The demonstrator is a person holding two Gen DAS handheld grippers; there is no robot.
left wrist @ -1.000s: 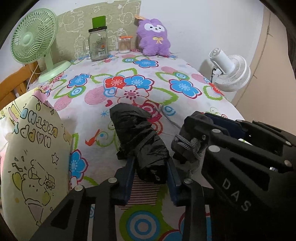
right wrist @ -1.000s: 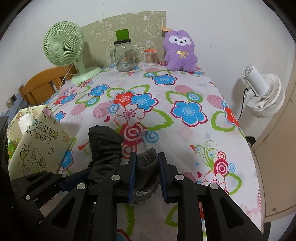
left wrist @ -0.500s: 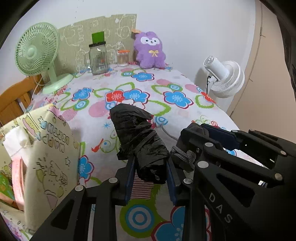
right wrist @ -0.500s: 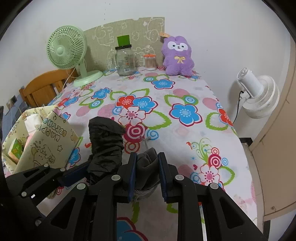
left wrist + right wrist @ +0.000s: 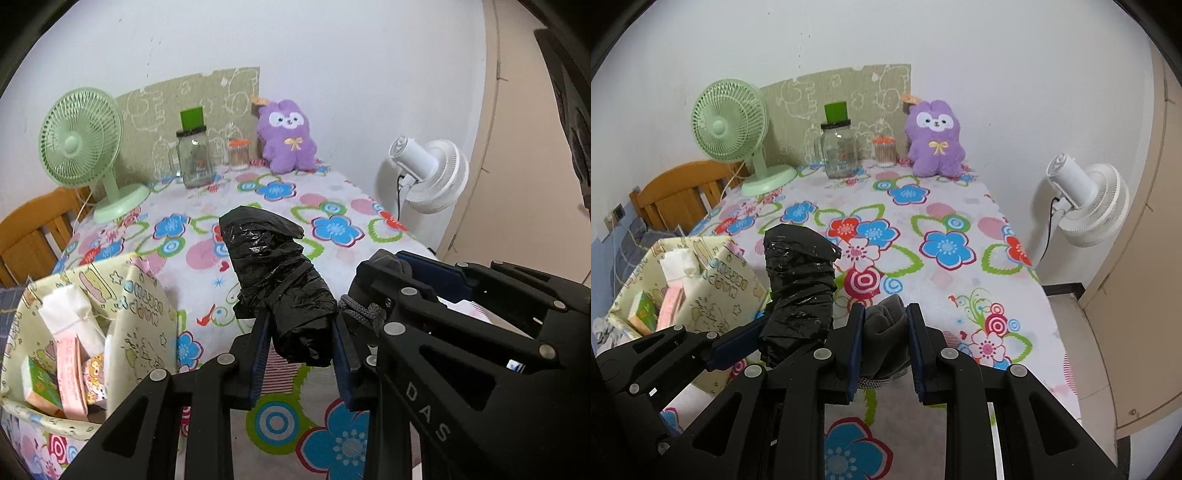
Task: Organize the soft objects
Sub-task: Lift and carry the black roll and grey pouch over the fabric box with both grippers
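With our left gripper clamped on the black bag roll and right gripper pinching the grey sock above the table, we should swing both steadily over the gift bag

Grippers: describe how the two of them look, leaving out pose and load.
Both are matte black plastic frames with open triangular cutouts and round silver bolt heads. The left gripper and right gripper each end in two flat fingers lined with dark blue pads. White letters "DAS" mark the right one's side. No cables or sleeves show.
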